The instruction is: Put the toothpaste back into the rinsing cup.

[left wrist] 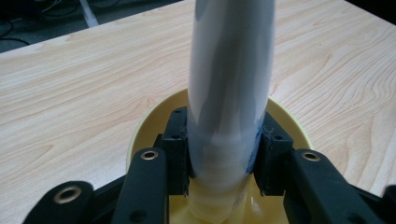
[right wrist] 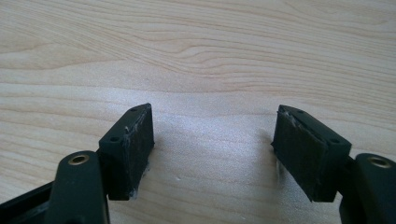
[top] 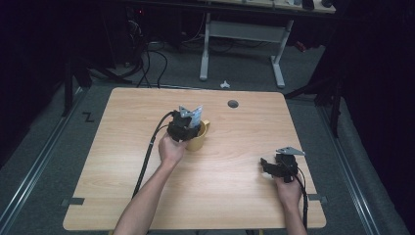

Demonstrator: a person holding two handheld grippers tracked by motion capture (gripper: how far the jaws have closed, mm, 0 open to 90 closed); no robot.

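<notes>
A yellow mug [top: 199, 139] [left wrist: 140, 133] stands near the middle of the wooden table [top: 122, 161], its handle toward the far right. A pale bluish-white tube [top: 195, 117] [left wrist: 229, 70] stands upright with its lower end inside the mug. My left gripper [top: 190, 128] [left wrist: 224, 156] reaches over the mug's rim and is shut on the tube, both pads pressed against its sides. At the table's right my right gripper [top: 265, 165] [right wrist: 212, 149] rests low on the wood, pointing left, open with nothing between its fingers.
A round cable hole [top: 233, 104] sits near the table's far edge. Beyond the table a white desk frame [top: 242, 34] and loose cables [top: 147, 63] stand on the grey floor. Bare wood lies between the mug and the right gripper.
</notes>
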